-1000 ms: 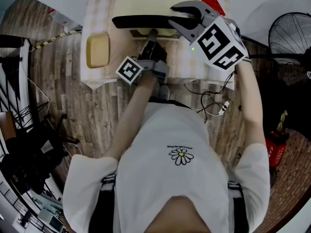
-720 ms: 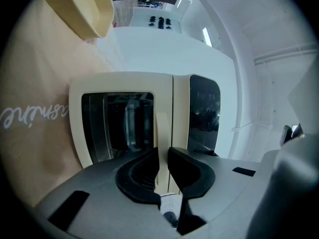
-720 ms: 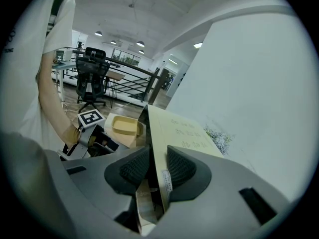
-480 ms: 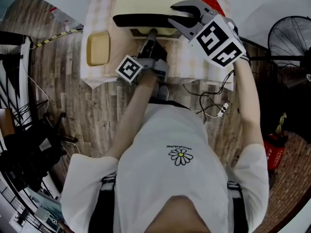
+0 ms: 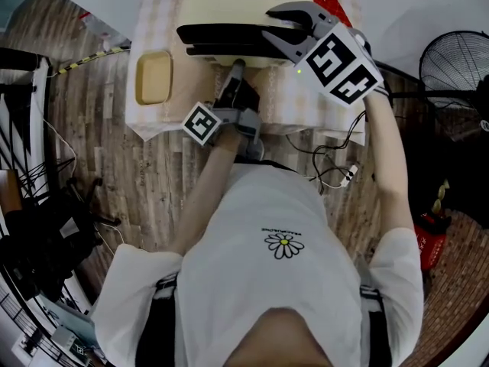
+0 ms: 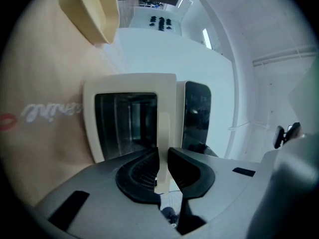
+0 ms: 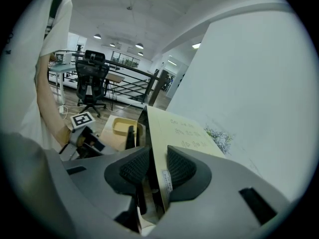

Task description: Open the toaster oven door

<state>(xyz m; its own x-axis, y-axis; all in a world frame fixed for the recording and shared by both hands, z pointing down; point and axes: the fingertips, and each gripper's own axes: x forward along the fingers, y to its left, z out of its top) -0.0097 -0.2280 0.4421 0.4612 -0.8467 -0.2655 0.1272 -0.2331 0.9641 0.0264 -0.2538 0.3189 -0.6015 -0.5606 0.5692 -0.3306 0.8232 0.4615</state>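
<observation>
While your left fingers (image 6: 142,171) pinch the door handle (image 6: 166,128), its length runs across them.
Right fingers (image 7: 182,169) clamp the oven (image 7: 185,133) top edge; pull likely toward you.

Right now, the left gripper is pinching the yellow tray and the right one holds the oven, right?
No: the left gripper view shows the left gripper pinching the door handle, not the yellow tray. The right gripper does hold the oven.

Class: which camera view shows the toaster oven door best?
The left gripper view: the door faces the camera, glass and frame visible. The head view shows only its dark top edge; the right gripper view, just a dark sliver.
</observation>
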